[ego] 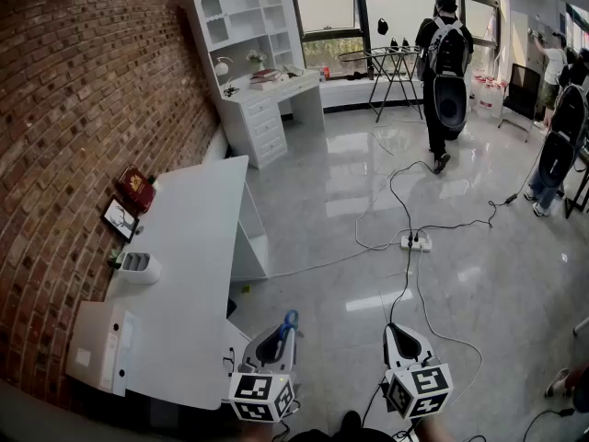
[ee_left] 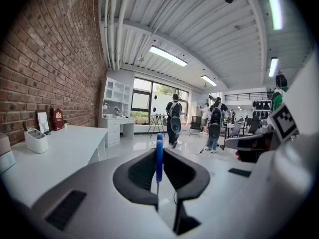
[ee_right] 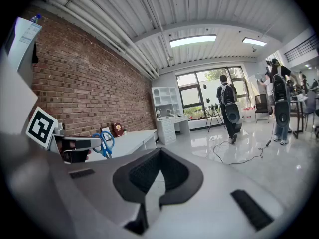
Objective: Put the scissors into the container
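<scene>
1. Left gripper (ego: 278, 341) pinches the scissors (ego: 289, 321) edge-on by the blue handle, in the air off the desk's (ego: 193, 247) near corner.
2. Right gripper (ego: 402, 339) is pressed together and holds nothing.
3. Container (ego: 140, 267) sits on the desk near the brick wall, well apart from the scissors.
4. Scissors are probably light, stiff and slick, so they may swivel. A hold near the pivot looks safest.

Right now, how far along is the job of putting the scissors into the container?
Done: the left gripper is shut on the scissors. In hand: they are held over the floor, beside the table. Left: reach the container on the table and drop them in.
</scene>
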A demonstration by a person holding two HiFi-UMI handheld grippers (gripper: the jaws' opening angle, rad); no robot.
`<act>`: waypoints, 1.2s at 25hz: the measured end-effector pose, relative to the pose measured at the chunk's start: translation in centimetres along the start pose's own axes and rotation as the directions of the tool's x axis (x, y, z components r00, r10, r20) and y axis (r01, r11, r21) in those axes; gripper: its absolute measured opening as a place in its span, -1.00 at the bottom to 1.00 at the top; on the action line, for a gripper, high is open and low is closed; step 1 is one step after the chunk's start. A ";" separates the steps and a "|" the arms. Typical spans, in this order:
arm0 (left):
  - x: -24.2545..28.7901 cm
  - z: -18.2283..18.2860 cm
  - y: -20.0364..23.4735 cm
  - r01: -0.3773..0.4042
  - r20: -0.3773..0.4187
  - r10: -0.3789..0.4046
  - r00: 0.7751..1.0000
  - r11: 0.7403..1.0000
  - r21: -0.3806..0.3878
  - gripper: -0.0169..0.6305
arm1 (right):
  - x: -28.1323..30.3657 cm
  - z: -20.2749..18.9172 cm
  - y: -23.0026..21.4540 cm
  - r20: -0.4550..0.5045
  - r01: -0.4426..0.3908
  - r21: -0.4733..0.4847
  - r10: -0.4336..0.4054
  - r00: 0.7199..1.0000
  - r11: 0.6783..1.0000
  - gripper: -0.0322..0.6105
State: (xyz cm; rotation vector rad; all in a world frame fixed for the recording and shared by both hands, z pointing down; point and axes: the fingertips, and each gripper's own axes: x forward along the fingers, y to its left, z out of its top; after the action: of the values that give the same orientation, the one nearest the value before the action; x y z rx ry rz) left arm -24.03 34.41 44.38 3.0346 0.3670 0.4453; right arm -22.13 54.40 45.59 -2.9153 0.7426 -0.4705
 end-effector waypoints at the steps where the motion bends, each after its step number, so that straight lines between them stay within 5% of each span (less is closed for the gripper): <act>1: 0.1 0.0 -0.1 -0.002 0.000 0.002 1.000 1.000 0.000 -0.81 | 0.0 0.1 0.0 0.000 -0.005 -0.002 0.005 1.000 1.000 -0.90; 19: 1.0 0.8 -1.7 -0.029 0.008 0.029 1.000 0.999 0.022 -0.81 | -0.3 -0.7 -2.2 -0.020 -0.008 0.003 0.008 1.000 1.000 -0.90; 30: 5.6 0.7 3.8 -0.046 -0.009 0.045 0.999 0.999 -0.015 -0.81 | 6.7 -0.6 -2.3 -0.056 0.007 0.014 -0.006 0.998 1.000 -0.89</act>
State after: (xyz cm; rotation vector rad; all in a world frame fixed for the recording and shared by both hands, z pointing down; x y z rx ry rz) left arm -17.70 32.04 45.56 3.0325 0.2941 0.4620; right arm -15.73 53.16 48.31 -2.9027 0.7337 -0.5582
